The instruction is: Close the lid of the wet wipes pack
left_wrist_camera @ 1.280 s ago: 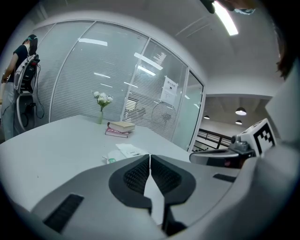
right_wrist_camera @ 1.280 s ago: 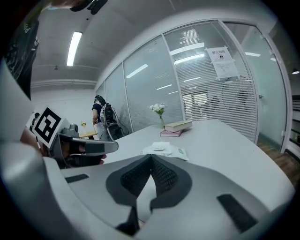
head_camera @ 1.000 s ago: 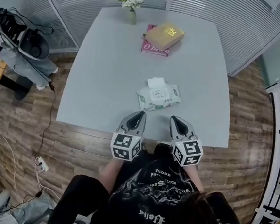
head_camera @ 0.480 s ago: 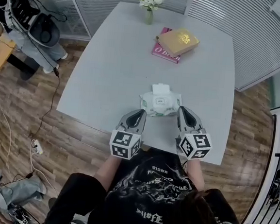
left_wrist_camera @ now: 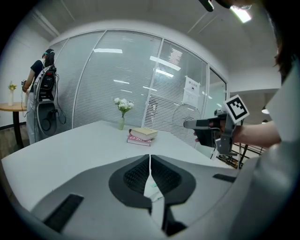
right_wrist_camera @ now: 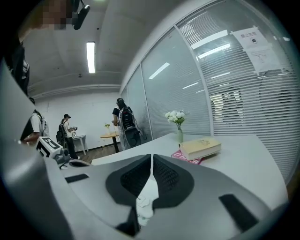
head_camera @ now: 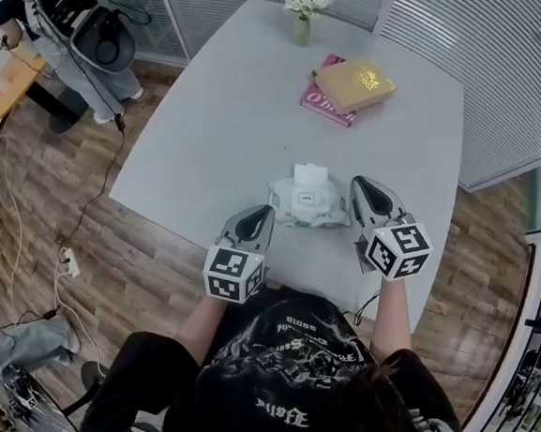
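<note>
A person in a dark printed T-shirt (head_camera: 286,362) stands at the near edge of a pale grey table (head_camera: 223,112), a hand-held gripper in each hand. The left gripper (head_camera: 262,215) reaches over that near edge, its jaws pressed together on nothing, its tip just short of the near left corner of the wet wipes pack (head_camera: 304,204). The pack lies flat close to the table's near edge, between the two tools, with its white lid (head_camera: 310,175) flipped open toward the far edge. The right gripper (head_camera: 363,187) is held in the air beside the pack's right end, its jaws likewise closed and empty; whether either tool touches the pack cannot be told. Toward the far right corner a gold-covered book (head_camera: 355,83) rests on top of a pink book (head_camera: 324,103), the pink cover showing along the lower one's near left side. At the middle of the far edge stands a vase of white flowers (head_camera: 303,6). Beyond the table run a glass wall with blinds (head_camera: 481,69) and a wood floor (head_camera: 56,192), where a second person (left_wrist_camera: 43,79) wearing a backpack rig stands by a small round table (left_wrist_camera: 11,108).
</note>
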`<state>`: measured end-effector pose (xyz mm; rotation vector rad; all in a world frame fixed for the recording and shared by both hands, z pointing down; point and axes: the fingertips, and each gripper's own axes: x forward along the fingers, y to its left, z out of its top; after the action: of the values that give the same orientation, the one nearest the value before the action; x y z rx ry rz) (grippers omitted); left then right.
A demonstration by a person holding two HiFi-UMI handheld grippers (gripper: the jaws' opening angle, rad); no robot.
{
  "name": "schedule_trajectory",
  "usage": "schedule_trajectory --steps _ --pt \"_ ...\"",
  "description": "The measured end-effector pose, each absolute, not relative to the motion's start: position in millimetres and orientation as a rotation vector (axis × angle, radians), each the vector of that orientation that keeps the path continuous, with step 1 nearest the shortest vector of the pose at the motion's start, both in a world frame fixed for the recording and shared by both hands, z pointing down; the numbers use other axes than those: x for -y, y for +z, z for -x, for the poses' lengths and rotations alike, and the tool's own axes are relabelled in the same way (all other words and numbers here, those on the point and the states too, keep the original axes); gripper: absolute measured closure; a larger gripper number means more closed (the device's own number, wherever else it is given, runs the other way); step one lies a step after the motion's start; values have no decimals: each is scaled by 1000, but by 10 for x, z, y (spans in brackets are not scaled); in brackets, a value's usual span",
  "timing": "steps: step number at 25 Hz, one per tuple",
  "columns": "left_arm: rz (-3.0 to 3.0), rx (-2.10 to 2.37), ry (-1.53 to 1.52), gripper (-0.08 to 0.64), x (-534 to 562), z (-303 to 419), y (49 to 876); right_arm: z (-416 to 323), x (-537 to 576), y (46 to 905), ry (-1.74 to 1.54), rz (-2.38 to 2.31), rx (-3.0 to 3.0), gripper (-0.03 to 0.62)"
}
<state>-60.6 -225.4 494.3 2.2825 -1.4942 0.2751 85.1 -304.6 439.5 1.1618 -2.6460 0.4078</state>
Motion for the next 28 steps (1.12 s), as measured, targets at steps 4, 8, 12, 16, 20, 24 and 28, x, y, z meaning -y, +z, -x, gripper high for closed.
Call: schedule_trajectory --steps 4,8,12,16,20,24,28 --pt "-2248 1533 274 549 2266 637 4940 -744 3317 4322 406 -1009 2663 543" --pt "-2221 1552 283 549 2285 644 4969 -551 3476 4388 383 -829 2642 545" --pt "-2206 1565 290 549 2325 642 4978 -343 3607 4544 392 -688 2601 548" --pt "-2203 1570 296 549 2381 609 4962 -146 3729 4662 367 -525 2550 543" --pt "-2190 1572 317 549 2418 626 4995 -23 3812 4861 385 -394 2496 529" --pt "-2183 1565 344 549 2430 634 5031 30 3871 5088 439 -300 2435 520" --pt "-2182 1543 374 549 2484 597 5070 39 3912 5312 508 -209 2376 502"
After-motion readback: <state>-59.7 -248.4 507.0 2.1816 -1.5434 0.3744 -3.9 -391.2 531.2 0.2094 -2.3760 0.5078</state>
